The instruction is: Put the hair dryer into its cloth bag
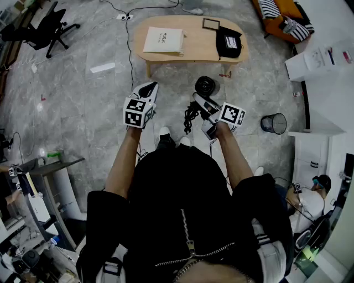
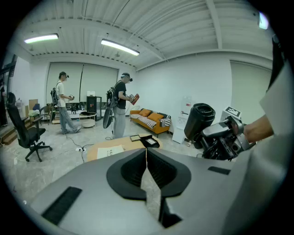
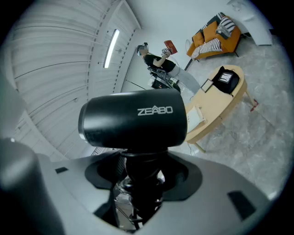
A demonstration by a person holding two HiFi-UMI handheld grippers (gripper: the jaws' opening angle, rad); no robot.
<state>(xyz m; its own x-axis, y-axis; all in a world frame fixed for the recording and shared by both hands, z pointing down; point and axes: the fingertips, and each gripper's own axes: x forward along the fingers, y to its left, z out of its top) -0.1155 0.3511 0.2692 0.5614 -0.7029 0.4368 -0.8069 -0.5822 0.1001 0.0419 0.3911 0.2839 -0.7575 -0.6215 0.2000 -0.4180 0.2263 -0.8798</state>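
Note:
A black hair dryer (image 1: 206,87) is held by its handle in my right gripper (image 1: 203,102), barrel uppermost, above the floor in front of the low table. Its black cord (image 1: 189,117) hangs coiled below. In the right gripper view the dryer (image 3: 133,120) fills the middle, with its handle between the jaws of the right gripper (image 3: 138,183). My left gripper (image 1: 148,88) is shut with nothing in it, to the left of the dryer (image 2: 200,120). A cream cloth bag (image 1: 164,40) lies flat on the table (image 1: 199,50); it also shows in the left gripper view as the bag (image 2: 109,150).
A black pouch (image 1: 228,42) and a small framed picture (image 1: 211,24) also lie on the table. An office chair (image 1: 47,27) stands far left, an orange sofa (image 1: 282,16) far right, a wire bin (image 1: 274,122) at right. Two people (image 2: 120,104) stand beyond the table.

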